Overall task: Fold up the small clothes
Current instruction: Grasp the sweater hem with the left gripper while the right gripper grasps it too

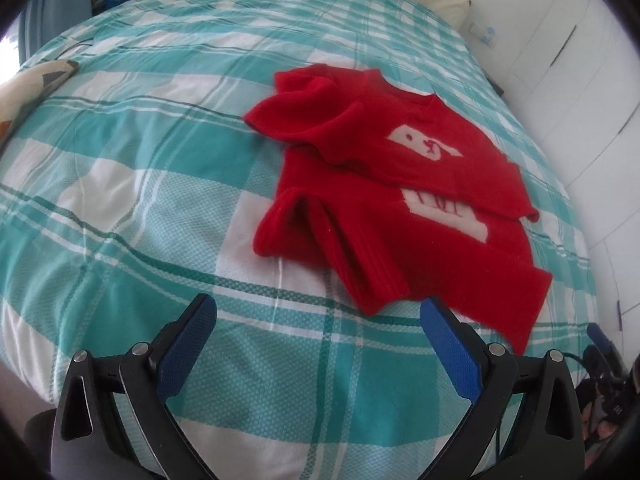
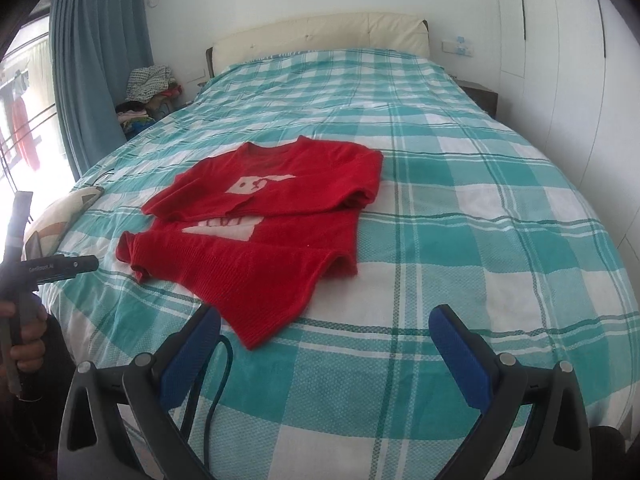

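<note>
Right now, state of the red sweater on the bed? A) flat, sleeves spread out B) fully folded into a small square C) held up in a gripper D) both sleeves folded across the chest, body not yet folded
D: the red sweater lies on the plaid bedspread with both sleeves crossed over its front, hem still extended; the left gripper and right gripper are open, holding nothing.

Bright red sweater (image 2: pixel 256 216) fills the middle, solid red all over, with a pale cream patch on the chest carrying small red marks. Under it, the bedspread (image 2: pixel 460 208) runs a teal-and-white plaid, crossed by thin dark green lines. Near edge: both grippers show blue pads on black frames, left gripper (image 1: pixel 318 336) and right gripper (image 2: pixel 324 344) alike. Far end, a cream headboard (image 2: pixel 320 36) against white walls. Far left, a dusty blue curtain (image 2: pixel 100 64), and beside it a multicoloured pile of clothes (image 2: pixel 150 92). White wardrobe doors (image 2: pixel 560 40) on the right.
</note>
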Motion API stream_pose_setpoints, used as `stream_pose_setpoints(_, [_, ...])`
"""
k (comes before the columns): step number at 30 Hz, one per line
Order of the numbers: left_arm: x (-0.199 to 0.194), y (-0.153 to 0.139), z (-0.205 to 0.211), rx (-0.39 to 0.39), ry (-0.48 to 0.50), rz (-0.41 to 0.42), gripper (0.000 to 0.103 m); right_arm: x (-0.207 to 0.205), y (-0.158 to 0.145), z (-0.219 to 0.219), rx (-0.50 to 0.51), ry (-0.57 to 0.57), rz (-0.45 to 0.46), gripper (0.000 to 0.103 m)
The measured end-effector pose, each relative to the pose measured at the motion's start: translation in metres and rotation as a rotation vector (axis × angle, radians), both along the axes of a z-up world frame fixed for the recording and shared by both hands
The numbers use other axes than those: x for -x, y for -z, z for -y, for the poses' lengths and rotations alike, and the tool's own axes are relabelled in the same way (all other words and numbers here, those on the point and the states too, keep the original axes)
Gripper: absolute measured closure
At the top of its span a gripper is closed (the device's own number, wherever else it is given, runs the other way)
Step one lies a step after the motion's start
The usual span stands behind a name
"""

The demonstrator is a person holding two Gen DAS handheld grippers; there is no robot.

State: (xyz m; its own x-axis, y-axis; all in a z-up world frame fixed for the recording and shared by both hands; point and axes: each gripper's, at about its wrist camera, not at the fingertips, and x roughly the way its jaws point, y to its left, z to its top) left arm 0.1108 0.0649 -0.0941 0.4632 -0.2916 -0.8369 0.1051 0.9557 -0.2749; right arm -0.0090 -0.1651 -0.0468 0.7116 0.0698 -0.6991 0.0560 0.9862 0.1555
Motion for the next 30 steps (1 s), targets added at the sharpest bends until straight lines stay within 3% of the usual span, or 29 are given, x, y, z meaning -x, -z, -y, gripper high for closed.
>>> stream_pose_setpoints(4, [-0.026,0.020,-0.005,0.033,-0.074,-0.032,0.009,-0.021,0.024,0.004,-0.142,-0.110,-0.074,0.001])
stream_pose_setpoints(6, [-0.025,0.022,-0.011,0.070,-0.079,-0.043,0.011,-0.012,0.018,0.011,-0.193,-0.172,-0.078,0.001])
stream_pose_setpoints(8, [-0.020,0.019,-0.016,0.088,-0.060,-0.027,0.011,0.010,-0.004,0.016,-0.209,-0.314,-0.045,0.001])
stream_pose_setpoints(11, [-0.015,0.014,-0.017,0.082,-0.039,0.000,0.011,0.062,-0.052,0.019,-0.260,-0.633,-0.001,0.001])
stream_pose_setpoints(13, [-0.019,0.016,-0.015,0.085,-0.039,0.002,0.012,0.083,-0.069,0.015,-0.206,-0.716,0.018,0.001])
stream_pose_setpoints(15, [-0.024,0.022,-0.013,0.091,-0.058,-0.010,0.020,0.076,-0.061,0.007,-0.144,-0.667,0.001,0.000])
stream_pose_setpoints(19, [-0.026,0.024,-0.015,0.102,-0.070,0.003,0.030,0.017,0.010,-0.005,-0.039,-0.445,-0.110,0.001])
stream_pose_setpoints(21, [-0.022,0.022,-0.017,0.107,-0.058,0.023,0.037,-0.005,0.036,-0.007,-0.036,-0.371,-0.097,0.010])
stream_pose_setpoints(23, [-0.019,0.023,-0.017,0.116,-0.048,0.033,0.040,-0.024,0.051,0.000,-0.179,-0.307,-0.082,0.019])
stream_pose_setpoints(25, [-0.017,0.024,-0.012,0.106,-0.035,0.042,0.044,-0.040,0.065,0.007,-0.316,-0.246,-0.111,0.021])
stream_pose_setpoints(30, [-0.017,0.026,0.000,0.142,0.012,0.030,0.072,-0.051,0.077,0.012,-0.466,-0.197,-0.120,0.034])
